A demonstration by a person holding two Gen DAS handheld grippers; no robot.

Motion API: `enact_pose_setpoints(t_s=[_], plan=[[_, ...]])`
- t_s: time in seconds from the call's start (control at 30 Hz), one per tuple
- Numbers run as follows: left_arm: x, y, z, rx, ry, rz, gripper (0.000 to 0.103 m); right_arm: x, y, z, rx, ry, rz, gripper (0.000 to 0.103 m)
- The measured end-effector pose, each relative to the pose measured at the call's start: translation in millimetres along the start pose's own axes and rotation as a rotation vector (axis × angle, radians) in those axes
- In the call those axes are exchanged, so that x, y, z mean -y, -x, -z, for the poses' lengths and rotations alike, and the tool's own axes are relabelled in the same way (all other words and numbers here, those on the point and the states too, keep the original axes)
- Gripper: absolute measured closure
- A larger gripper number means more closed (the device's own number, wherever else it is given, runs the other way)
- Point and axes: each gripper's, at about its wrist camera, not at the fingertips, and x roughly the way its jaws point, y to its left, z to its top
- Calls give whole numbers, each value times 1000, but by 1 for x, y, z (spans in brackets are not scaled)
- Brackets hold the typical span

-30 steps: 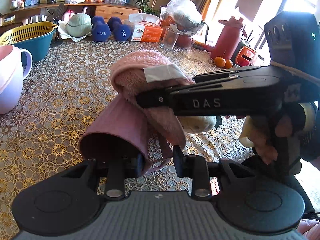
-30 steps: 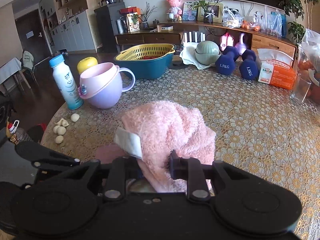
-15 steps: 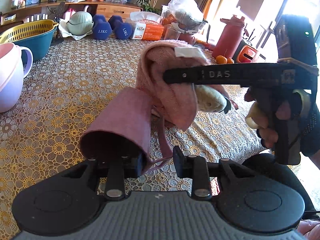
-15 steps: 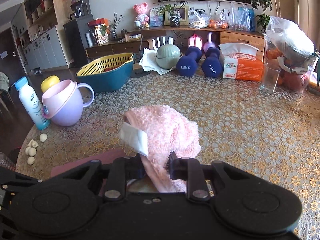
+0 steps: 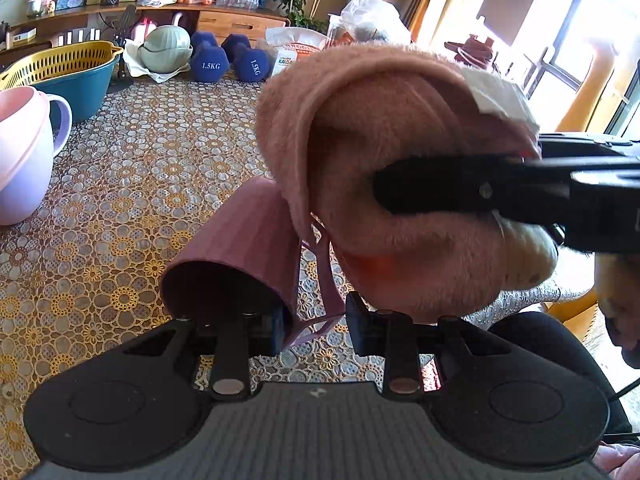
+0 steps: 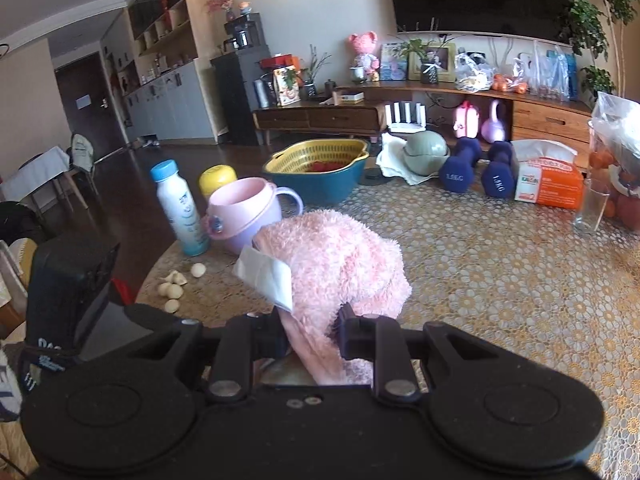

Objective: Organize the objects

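Observation:
My left gripper (image 5: 316,322) is shut on the rim and handle side of a mauve ribbed mug (image 5: 240,240), which lies tilted with its mouth toward the camera above the lace-covered table (image 5: 140,160). My right gripper (image 6: 312,334) is shut on a fluffy pink towel (image 6: 340,264) with a white label (image 6: 266,276). In the left wrist view the towel (image 5: 380,152) hangs from the right gripper's black fingers (image 5: 460,194), up and right of the mug, touching its far end.
A pink-and-lilac cup (image 6: 246,212), white bottle (image 6: 180,210), yellow-and-teal basket (image 6: 320,166), green bowl (image 6: 424,150), two blue dumbbells (image 6: 476,170), tissue pack (image 6: 548,178), a glass (image 6: 592,208) and garlic cloves (image 6: 174,288) stand around the table.
The right gripper has lifted the towel up and to the right, away from the mug's body. The left gripper and the mug have barely moved.

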Motion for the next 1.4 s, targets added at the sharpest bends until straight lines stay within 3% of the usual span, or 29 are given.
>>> enact_pose_setpoints(t_s=[0.33,0.8,1.4], plan=[[4,-1,3,-7,-21,-7,73,3,-36,8,-94,-91,-76,81],[3,0,2,-2,-21,-8,73,19,-62,-2,-100,-62,48,81],[2,-1,3,-10,-22,-14,73,61,-84,-3,-112,-152,198,80]])
